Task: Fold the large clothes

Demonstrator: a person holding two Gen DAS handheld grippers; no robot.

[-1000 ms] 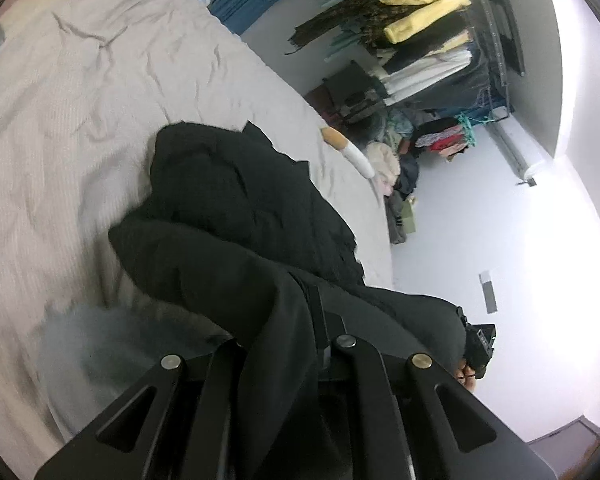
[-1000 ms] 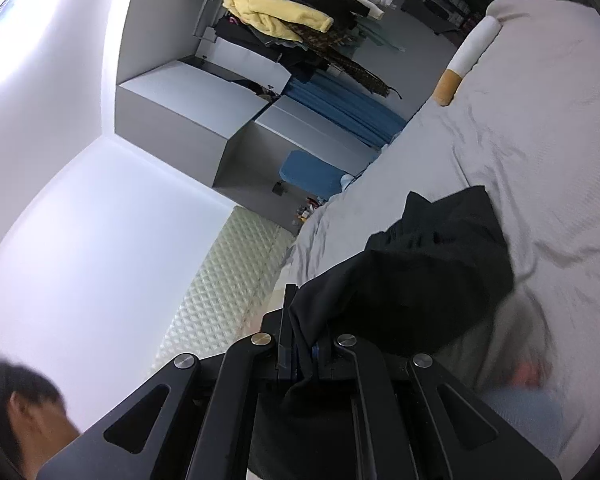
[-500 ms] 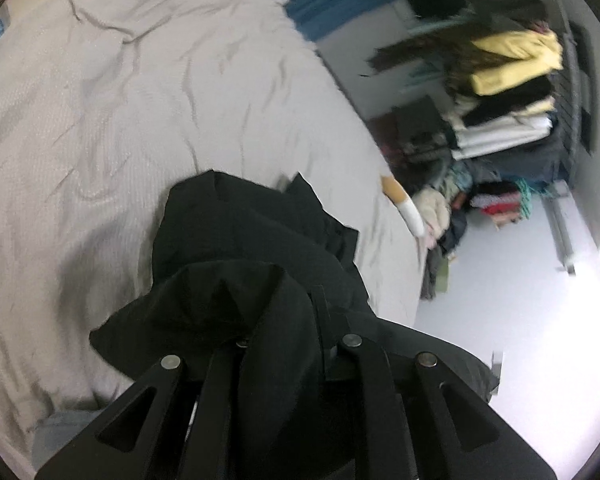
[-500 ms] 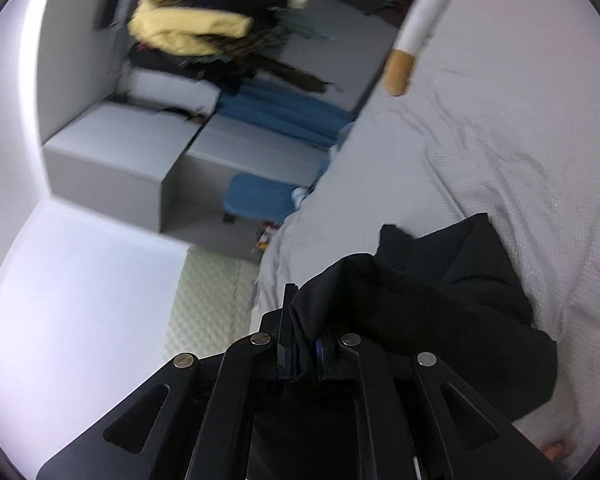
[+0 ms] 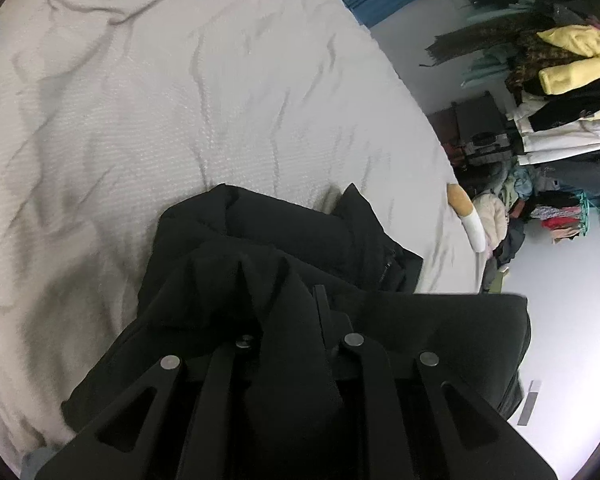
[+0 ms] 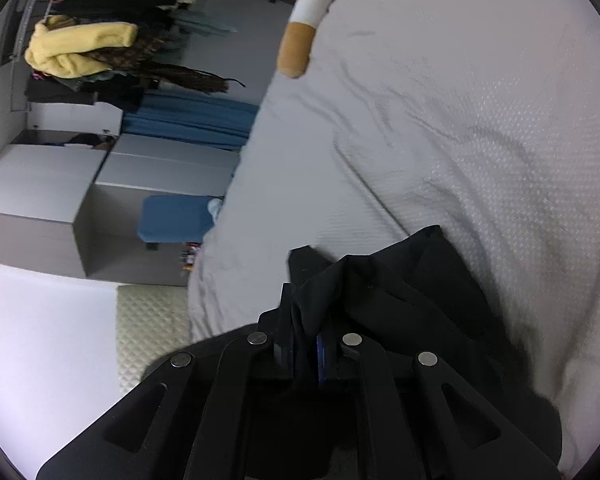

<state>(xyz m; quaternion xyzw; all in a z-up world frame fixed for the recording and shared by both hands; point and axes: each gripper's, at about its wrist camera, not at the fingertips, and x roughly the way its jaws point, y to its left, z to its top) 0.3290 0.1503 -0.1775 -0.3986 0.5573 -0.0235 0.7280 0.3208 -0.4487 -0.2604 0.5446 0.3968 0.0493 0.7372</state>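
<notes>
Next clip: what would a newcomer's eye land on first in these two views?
The black garment, bunched low in both views on the pale grey bedspread, pinched by the left gripper and the right gripper. Next, the yellow fleece on the crowded clothes rack beyond the bed, and the orange-and-white cylindrical pillow at the bed's edge.

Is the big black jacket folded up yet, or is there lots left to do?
Not folded yet. Done: both hand-held grippers, left and right, have pinched the black garment. In hand: one end is lifted while the rest lies bunched on the bed. Left: spreading it flat and making every fold.
</notes>
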